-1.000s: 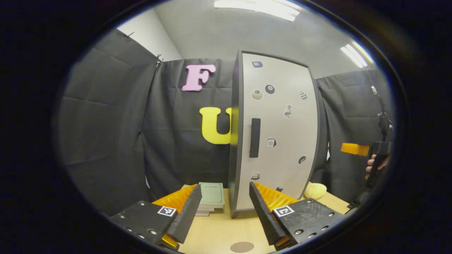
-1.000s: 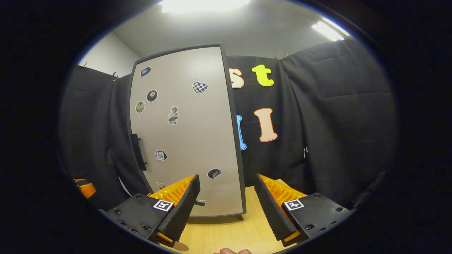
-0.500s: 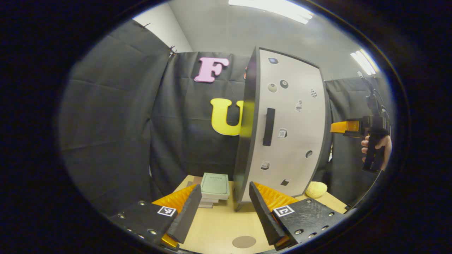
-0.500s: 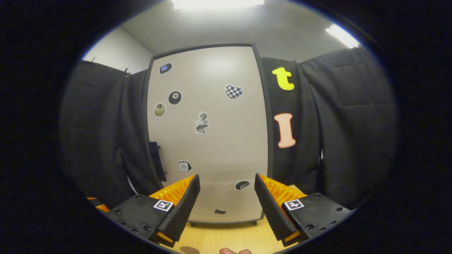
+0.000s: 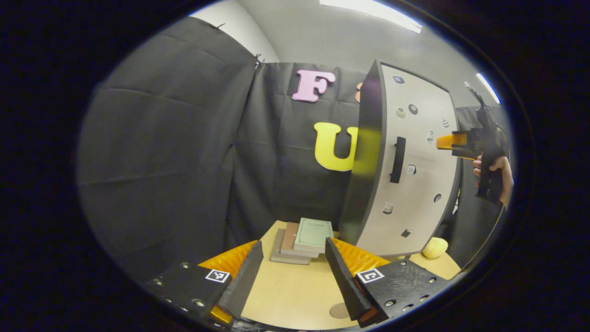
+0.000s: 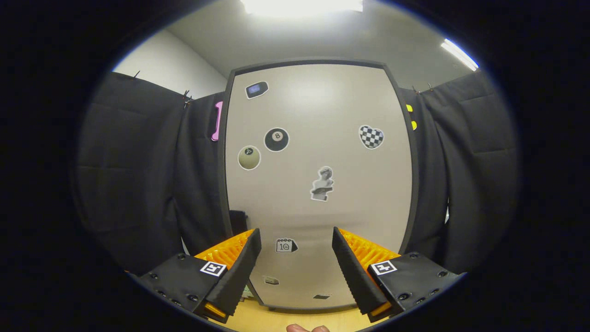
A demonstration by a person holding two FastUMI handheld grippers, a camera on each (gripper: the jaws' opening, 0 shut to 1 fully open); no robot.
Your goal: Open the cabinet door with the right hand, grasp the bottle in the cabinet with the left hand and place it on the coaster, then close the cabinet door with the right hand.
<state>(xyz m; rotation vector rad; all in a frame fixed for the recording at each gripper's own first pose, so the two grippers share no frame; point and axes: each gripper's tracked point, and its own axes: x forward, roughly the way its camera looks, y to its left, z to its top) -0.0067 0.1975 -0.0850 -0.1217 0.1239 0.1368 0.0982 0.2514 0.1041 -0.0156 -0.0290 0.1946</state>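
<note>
Presently I hold both claws spread and empty. In the left gripper view the left gripper hangs low over the table, with one round coaster just beside its right finger. Beyond it lies one stack of books, three by my count, and farther right one yellow lump at the cabinet's foot.

In the right gripper view the right gripper faces the cabinet door squarely and near, jaws wide, touching nothing. The door is shut.

The relation that governs the opening move: the one door handle, a dark bar with its long axis upright, sits at the door's left edge. From the right gripper it lies to the left and a little lower; in that claw's own view only a dark sliver of the handle shows, just left of its left finger. I judge the right claw must shift left to reach it.

The bottle is not visible; presumably it stands behind the shut door. Seven stickers on the door, counted.
</note>
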